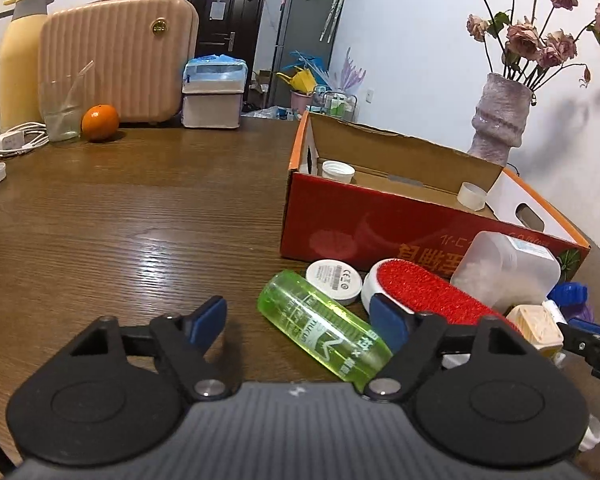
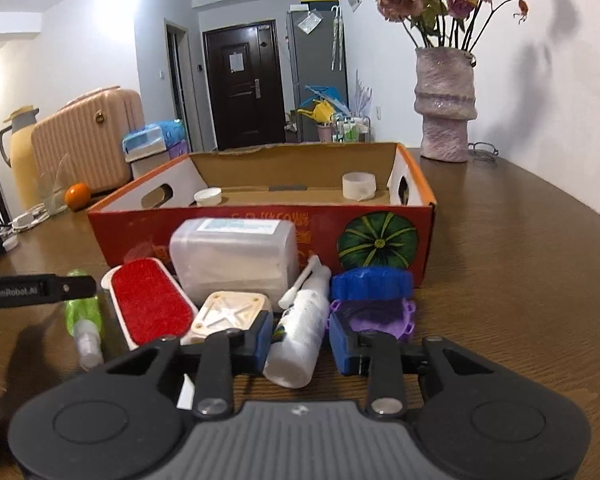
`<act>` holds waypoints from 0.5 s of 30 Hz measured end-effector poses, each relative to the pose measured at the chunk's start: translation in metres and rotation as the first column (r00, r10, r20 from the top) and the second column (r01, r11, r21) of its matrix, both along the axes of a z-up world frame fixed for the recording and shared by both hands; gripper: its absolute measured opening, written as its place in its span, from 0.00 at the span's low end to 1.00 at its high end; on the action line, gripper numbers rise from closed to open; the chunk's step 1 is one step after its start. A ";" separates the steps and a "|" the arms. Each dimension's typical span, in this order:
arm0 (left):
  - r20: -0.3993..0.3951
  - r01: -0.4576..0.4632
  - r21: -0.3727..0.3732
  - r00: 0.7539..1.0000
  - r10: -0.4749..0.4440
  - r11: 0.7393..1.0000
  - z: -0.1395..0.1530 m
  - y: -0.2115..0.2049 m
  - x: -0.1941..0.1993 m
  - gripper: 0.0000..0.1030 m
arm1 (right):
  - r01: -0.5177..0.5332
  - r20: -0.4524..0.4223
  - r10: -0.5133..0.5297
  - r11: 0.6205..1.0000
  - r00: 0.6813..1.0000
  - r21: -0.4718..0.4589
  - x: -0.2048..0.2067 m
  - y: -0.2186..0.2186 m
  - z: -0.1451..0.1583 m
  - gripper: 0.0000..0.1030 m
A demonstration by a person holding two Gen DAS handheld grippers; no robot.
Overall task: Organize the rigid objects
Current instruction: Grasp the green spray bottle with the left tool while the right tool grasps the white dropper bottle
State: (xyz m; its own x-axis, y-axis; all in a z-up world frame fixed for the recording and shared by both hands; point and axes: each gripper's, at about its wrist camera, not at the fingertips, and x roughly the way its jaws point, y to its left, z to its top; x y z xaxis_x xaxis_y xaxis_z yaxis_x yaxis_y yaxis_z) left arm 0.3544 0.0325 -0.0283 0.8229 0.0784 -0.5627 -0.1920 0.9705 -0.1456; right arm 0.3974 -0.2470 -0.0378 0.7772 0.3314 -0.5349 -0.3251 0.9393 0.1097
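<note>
A green transparent bottle (image 1: 324, 328) lies on the wooden table (image 1: 140, 220) between the fingers of my left gripper (image 1: 299, 320). Those fingers stand apart and the left pad is clear of the bottle. My right gripper (image 2: 302, 340) has both blue pads against a white spray bottle (image 2: 300, 320) lying on its side. Around them lie a red lint brush (image 2: 148, 304), a translucent plastic container (image 2: 236, 256), a cream square piece (image 2: 228, 312), a white round puck (image 1: 334, 280) and blue (image 2: 372, 284) and purple (image 2: 372, 316) pieces. Behind stands an open red cardboard box (image 2: 260, 220).
The box holds a white lid (image 2: 208, 197) and a white ring (image 2: 358, 186). A vase of dried roses (image 2: 446, 108) stands at the back right. At the far left are an orange (image 1: 100, 122), a glass (image 1: 62, 112), a pink suitcase (image 1: 116, 60), a yellow jug (image 1: 18, 60) and cables (image 1: 12, 142).
</note>
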 end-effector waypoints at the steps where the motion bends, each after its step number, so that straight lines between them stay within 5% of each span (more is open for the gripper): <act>1: -0.004 0.004 0.011 1.000 -0.004 1.000 0.001 0.001 -0.002 0.71 | 0.000 -0.002 0.000 1.000 1.000 -0.015 0.000 0.001 0.000 0.27; 7: -0.044 0.053 0.043 0.998 -0.051 0.998 0.004 0.000 -0.011 0.45 | 0.007 -0.046 -0.009 0.999 0.999 -0.037 0.001 -0.004 -0.002 0.26; 15: -0.057 0.075 0.032 0.996 -0.073 0.997 -0.004 -0.017 0.001 0.30 | 0.018 -0.062 -0.020 0.999 0.998 -0.035 0.008 -0.003 -0.006 0.26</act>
